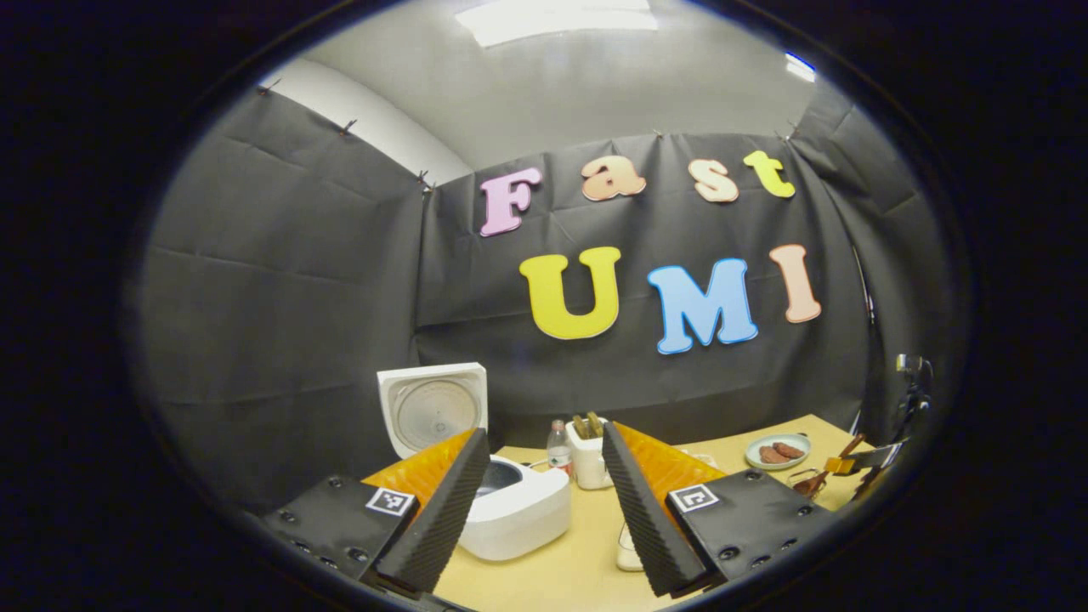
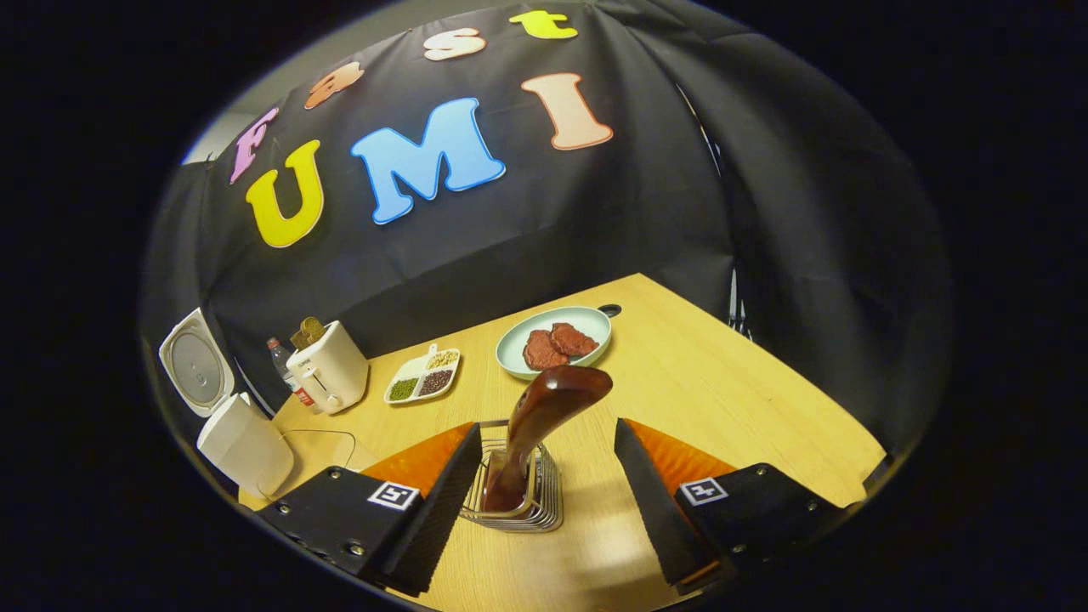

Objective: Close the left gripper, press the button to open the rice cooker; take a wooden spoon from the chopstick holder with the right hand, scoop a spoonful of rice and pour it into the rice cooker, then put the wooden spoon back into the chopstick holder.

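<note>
The white rice cooker (image 1: 518,510) stands with its lid (image 1: 433,412) raised, just beyond my left gripper (image 1: 544,544), which is open and holds nothing. At the far left of the right gripper view, the rice cooker (image 2: 246,442) has its lid (image 2: 197,361) upright. A dark wooden spoon (image 2: 548,412) stands handle-up in a wire chopstick holder (image 2: 518,501). My right gripper (image 2: 544,510) is open around the holder, its fingers apart from the spoon. In the left gripper view the right gripper (image 1: 858,461) shows far right, by the spoon (image 1: 816,480).
A white toaster (image 2: 331,370) and a small bottle (image 2: 276,357) stand by the cooker. A divided dish of grains and beans (image 2: 423,376) and a pale green plate with meat pieces (image 2: 557,340) lie mid-table. The cooker's cord (image 2: 323,438) runs across the wooden table (image 2: 722,382).
</note>
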### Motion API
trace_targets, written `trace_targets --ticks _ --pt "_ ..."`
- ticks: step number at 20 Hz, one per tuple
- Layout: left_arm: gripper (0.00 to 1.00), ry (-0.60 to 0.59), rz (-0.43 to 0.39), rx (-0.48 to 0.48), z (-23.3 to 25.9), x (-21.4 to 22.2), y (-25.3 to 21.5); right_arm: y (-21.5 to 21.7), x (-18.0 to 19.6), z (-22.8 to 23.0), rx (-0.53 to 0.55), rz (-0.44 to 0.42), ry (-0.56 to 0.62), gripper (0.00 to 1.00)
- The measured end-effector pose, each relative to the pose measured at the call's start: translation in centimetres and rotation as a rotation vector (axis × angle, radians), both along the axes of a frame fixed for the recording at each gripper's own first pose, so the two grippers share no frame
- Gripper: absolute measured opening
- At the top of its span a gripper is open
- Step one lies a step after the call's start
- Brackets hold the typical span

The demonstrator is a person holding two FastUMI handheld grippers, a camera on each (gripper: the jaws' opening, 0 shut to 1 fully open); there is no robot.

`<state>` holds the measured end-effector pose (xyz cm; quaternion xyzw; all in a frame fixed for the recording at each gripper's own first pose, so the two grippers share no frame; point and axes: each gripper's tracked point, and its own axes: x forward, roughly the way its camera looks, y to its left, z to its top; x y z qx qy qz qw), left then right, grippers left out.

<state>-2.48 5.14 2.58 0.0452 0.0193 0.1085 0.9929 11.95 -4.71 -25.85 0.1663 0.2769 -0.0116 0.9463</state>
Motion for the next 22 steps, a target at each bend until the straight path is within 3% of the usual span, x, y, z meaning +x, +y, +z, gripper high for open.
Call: trace_targets --ticks 1,2,3,5,6,8,9,14,22 --pt "0.93 0.008 0.008 0.002 -0.3 -0.2 0.1 0.1 0.2 0.0 0.011 -0.005 0.004 0.9" --pt "0.92 0.013 0.014 0.002 -0.4 -0.3 0.0 0.1 0.6 -0.1 0.022 -0.009 0.007 0.74" --pt "0.92 0.018 0.019 0.001 -0.6 -0.5 0.0 0.3 0.8 0.0 0.037 -0.006 0.008 0.64" --pt "0.95 0.019 0.035 0.006 -0.6 -0.7 0.0 0.7 1.2 -0.1 0.071 0.009 0.012 0.55" --pt "0.93 0.02 0.037 0.007 -0.9 -1.0 -0.2 1.1 1.3 -0.1 0.088 0.026 0.014 0.41" --pt "0.93 0.02 0.046 0.005 -1.0 -1.4 -0.4 0.6 1.4 0.5 0.073 0.018 -0.01 0.36" --pt "0.92 0.019 0.052 0.004 -1.1 -1.4 -0.4 1.2 1.2 0.6 0.07 0.037 -0.002 0.15" --pt "0.93 0.018 0.051 -0.013 -2.1 -1.3 0.0 2.8 1.0 2.1 -0.012 0.135 -0.037 0.15" --pt "0.93 -0.007 -0.047 -0.043 -2.1 1.4 3.1 2.5 0.9 8.9 -0.065 0.049 -0.131 0.15"
